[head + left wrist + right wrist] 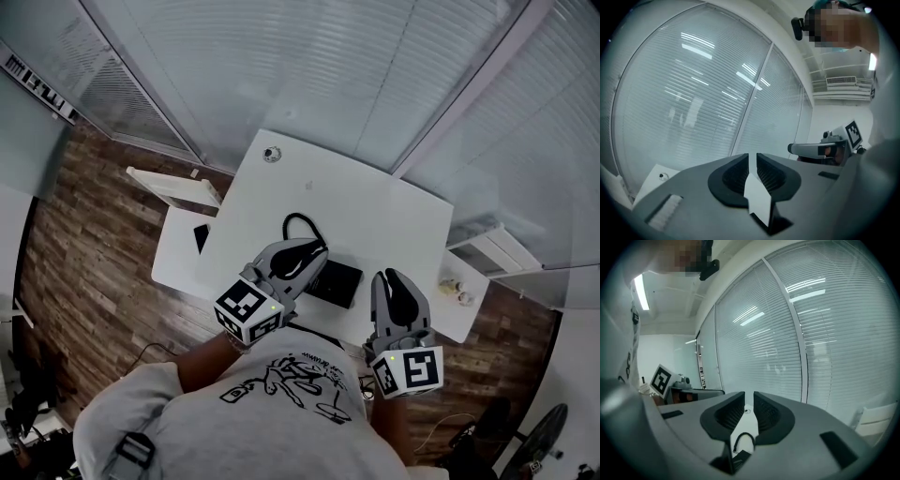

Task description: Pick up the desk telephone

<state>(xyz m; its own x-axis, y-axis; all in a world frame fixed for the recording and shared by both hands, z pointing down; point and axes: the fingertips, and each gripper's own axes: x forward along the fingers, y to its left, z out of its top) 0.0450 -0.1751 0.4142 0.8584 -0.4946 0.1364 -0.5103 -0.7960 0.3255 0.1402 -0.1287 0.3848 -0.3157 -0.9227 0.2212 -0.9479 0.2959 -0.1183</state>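
The flat black rectangular desk telephone (336,281) lies by the white worktop's (375,211) near edge, long axis along that edge, with its black cord (298,223) looping behind. The left tool (314,253), jaws a slit apart and empty, hangs nearest, at the telephone's left end. The right tool (392,279), jaws together, is just right of it.
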